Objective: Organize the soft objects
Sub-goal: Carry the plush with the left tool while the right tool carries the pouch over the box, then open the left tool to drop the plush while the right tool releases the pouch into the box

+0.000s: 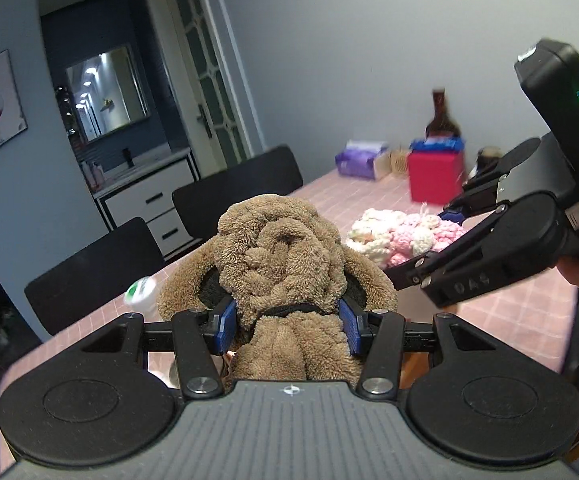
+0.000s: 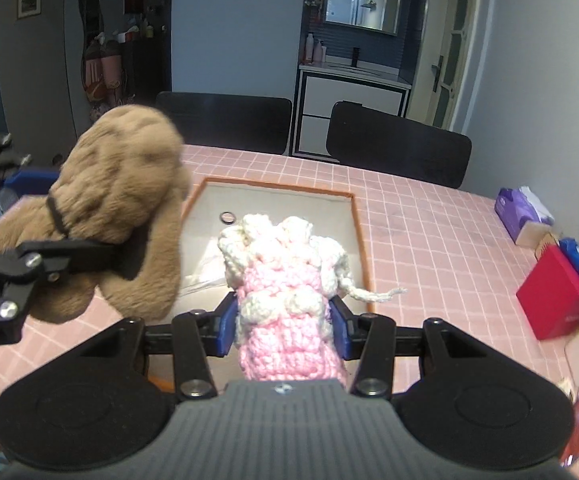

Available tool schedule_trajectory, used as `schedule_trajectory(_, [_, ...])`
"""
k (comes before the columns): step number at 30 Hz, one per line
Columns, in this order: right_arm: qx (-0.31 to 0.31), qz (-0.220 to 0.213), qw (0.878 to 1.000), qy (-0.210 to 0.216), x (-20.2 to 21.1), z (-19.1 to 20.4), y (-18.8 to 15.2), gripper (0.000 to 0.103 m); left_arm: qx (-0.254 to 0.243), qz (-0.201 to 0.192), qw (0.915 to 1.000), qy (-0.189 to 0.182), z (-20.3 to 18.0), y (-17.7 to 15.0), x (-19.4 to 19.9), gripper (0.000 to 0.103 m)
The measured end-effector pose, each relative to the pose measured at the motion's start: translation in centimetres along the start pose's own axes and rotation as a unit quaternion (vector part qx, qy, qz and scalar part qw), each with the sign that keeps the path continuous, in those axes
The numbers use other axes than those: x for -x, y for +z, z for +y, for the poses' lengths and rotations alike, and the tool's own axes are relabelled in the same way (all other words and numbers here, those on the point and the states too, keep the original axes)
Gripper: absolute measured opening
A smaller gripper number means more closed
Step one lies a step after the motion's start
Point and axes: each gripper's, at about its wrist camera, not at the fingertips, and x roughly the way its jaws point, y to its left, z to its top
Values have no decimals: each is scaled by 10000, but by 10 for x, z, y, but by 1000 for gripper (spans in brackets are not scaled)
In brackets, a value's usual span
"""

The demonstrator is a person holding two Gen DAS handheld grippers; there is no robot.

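A brown plush toy (image 1: pixel 285 264) with floppy ears and a black neck band is clamped between the blue pads of my left gripper (image 1: pixel 289 326), held above the pink checked table (image 1: pixel 521 316). The same brown plush toy (image 2: pixel 117 208) hangs at the left of the right wrist view. My right gripper (image 2: pixel 285 324) is shut on a pink and cream knitted piece (image 2: pixel 285 276), lifted over a shallow orange-rimmed tray (image 2: pixel 359 236). From the left wrist view the knitted piece (image 1: pixel 405 236) shows at right in the right gripper (image 1: pixel 429 248).
In the tray (image 2: pixel 273 190) lie a small dark ring (image 2: pixel 227 217) and some white cloth. A red box (image 2: pixel 557 296), a purple tissue pack (image 2: pixel 523 210) and a brown bottle (image 1: pixel 441 118) stand along the table's far side. Black chairs (image 2: pixel 397 144) line the table edge.
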Motion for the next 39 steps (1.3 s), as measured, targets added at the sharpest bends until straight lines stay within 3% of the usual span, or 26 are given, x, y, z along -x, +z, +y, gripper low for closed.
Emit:
schedule_trajectory(7, [418, -206, 9989, -7, -61, -28, 12, 47, -449, 965, 9924, 612, -4, 25, -91, 58])
schedule_trajectory(13, [268, -213, 9981, 506, -106, -45, 32, 47, 1, 1327, 9879, 799, 5, 25, -132, 58])
schedule_trajectory(23, [79, 73, 9964, 844, -158, -62, 41, 54, -128, 1633, 9804, 1099, 3, 16, -153, 59])
schedule_trajectory(33, [-68, 85, 9959, 898, -160, -72, 35, 63, -400, 1919, 9693, 1483, 0, 9, -178, 61])
schedule_trajectory(39, [64, 157, 9958, 896, -156, -67, 30, 65, -507, 2151, 9624, 1581, 0, 2, -193, 70])
